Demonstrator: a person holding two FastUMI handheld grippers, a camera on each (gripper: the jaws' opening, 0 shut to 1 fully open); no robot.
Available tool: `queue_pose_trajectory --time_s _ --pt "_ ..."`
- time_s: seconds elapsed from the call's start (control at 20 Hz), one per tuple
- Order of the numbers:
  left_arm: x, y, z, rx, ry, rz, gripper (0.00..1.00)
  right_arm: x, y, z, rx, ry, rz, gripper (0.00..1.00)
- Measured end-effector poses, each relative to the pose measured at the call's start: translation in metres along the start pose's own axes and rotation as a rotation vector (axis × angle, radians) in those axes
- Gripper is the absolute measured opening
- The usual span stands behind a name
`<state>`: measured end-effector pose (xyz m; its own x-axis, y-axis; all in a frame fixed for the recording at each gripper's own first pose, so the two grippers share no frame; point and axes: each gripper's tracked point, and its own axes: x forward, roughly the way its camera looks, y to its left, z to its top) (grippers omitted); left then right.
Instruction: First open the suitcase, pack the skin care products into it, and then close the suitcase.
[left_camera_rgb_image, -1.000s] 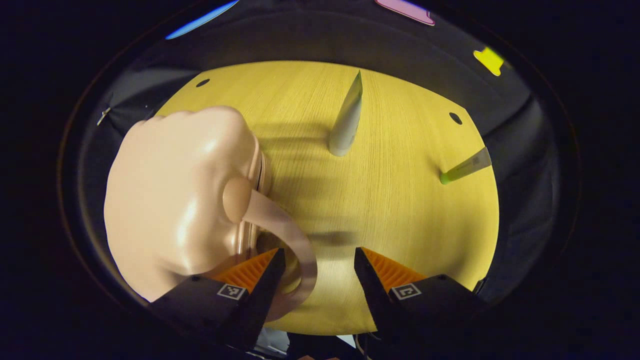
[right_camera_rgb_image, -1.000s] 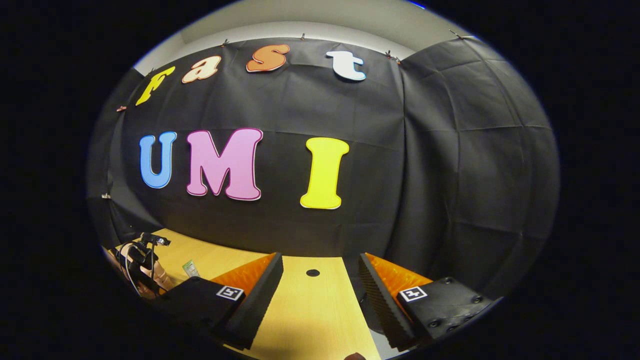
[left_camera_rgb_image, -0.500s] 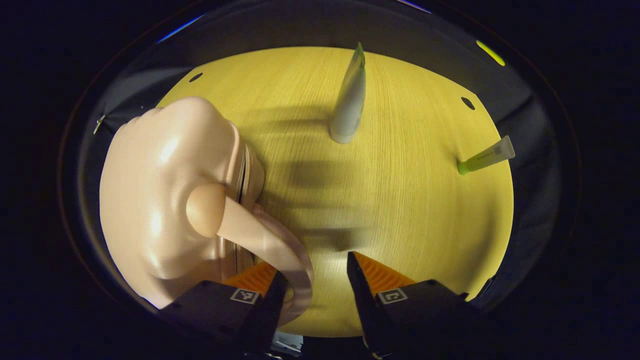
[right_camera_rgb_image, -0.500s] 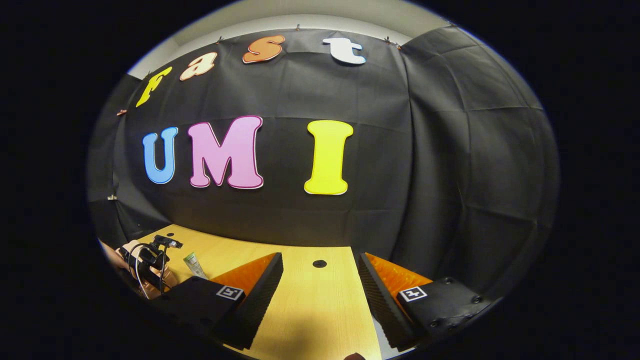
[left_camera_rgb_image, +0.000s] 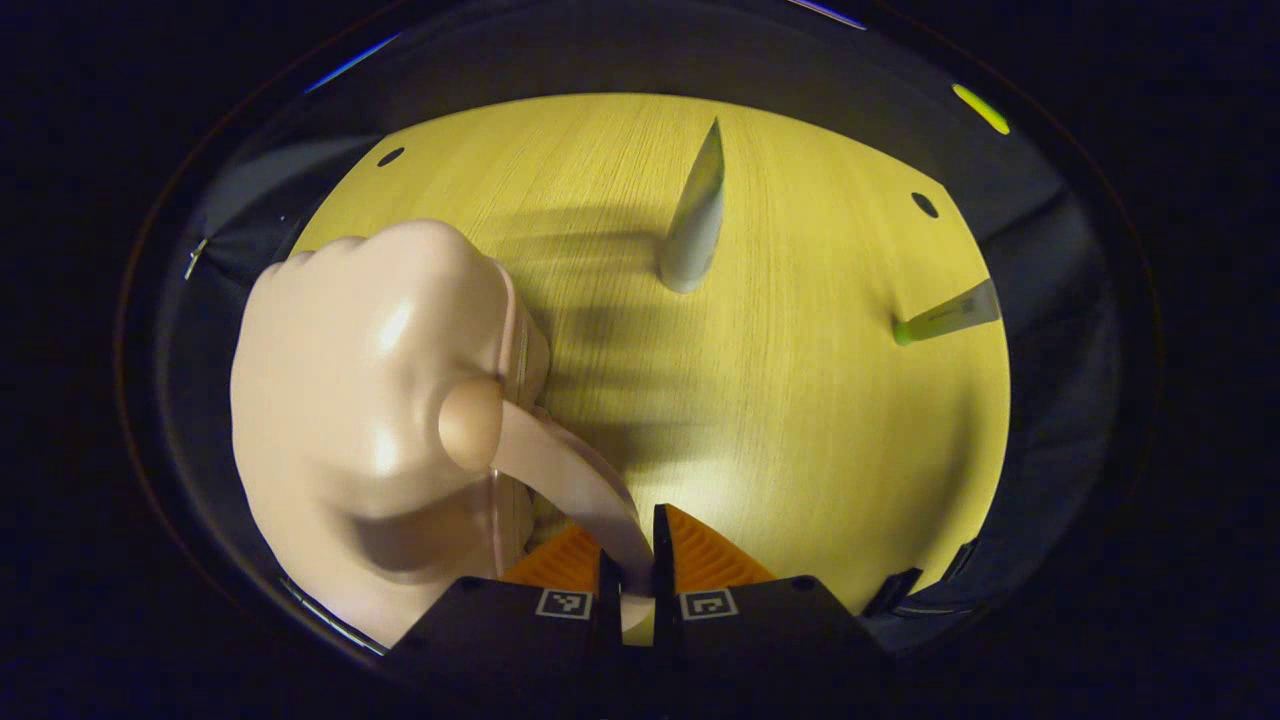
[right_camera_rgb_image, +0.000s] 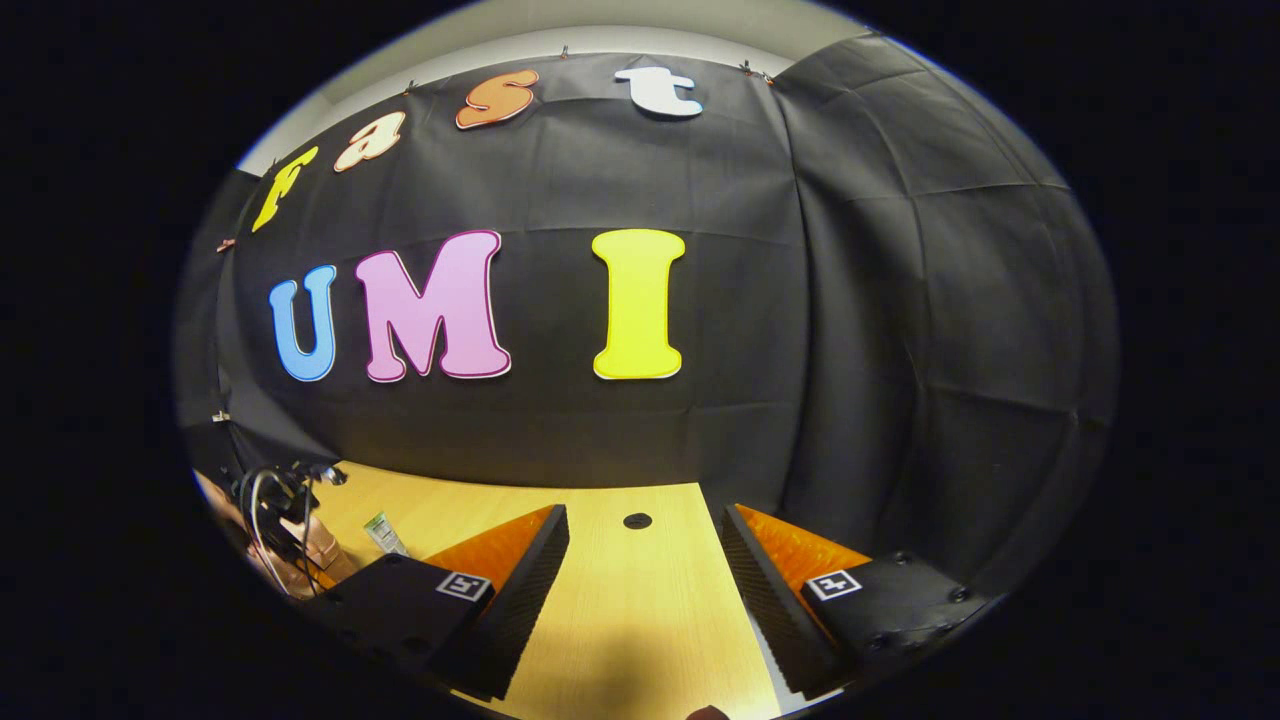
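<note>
My left gripper (left_camera_rgb_image: 630, 565) clamps the suitcase (left_camera_rgb_image: 370, 420) handle (left_camera_rgb_image: 570, 480) at bottom centre; my right gripper (right_camera_rgb_image: 645, 590) hangs apart.

Pale pink suitcase (left_camera_rgb_image: 370, 400); yellow wood-grain table (left_camera_rgb_image: 800, 400); green-capped tube (left_camera_rgb_image: 945, 318).

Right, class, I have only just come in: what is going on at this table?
A person works two hand-held grippers over a wooden table. The left gripper has its jaws shut on the handle of a small pale pink suitcase, which looks zipped shut. Two skin care tubes, a grey one and a green one, stand unpacked. The right gripper hangs open, holding nothing.
</note>
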<state>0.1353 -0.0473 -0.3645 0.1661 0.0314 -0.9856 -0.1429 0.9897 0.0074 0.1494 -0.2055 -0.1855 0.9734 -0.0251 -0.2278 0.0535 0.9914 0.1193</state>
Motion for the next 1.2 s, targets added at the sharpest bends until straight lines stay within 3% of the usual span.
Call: queue_pose_trajectory --time_s 0.15,0.3,0.55,0.7,0.85,1.0,1.1,1.2 --pt "-0.063 0.006 0.008 0.05 -0.046 -0.041 0.17 -0.003 0.018 0.009 -0.004 -0.013 0.016 0.97" --pt "-0.127 0.041 0.025 0.104 -0.141 -0.041 0.17 -0.004 0.041 0.021 -0.041 -0.051 0.035 0.98" --pt "-0.205 0.154 0.063 0.033 -0.316 -0.039 0.14 -0.006 0.094 0.021 -0.043 -0.043 0.045 0.98" --pt "-0.231 0.25 0.079 0.071 -0.418 0.08 0.12 -0.013 0.129 0.03 -0.062 -0.055 0.032 0.98" --pt "-0.223 0.334 0.089 0.086 -0.456 0.174 0.12 -0.024 0.161 0.042 -0.073 -0.074 0.005 0.98" --pt "-0.18 0.429 0.112 0.117 -0.464 0.306 0.12 -0.034 0.189 0.045 -0.098 -0.082 -0.026 0.97" --pt "-0.14 0.486 0.116 0.114 -0.444 0.34 0.11 -0.039 0.207 0.036 -0.141 -0.051 -0.032 0.97" --pt "-0.093 0.523 0.11 0.079 -0.403 0.325 0.11 -0.045 0.22 0.033 -0.186 -0.028 -0.047 0.96"
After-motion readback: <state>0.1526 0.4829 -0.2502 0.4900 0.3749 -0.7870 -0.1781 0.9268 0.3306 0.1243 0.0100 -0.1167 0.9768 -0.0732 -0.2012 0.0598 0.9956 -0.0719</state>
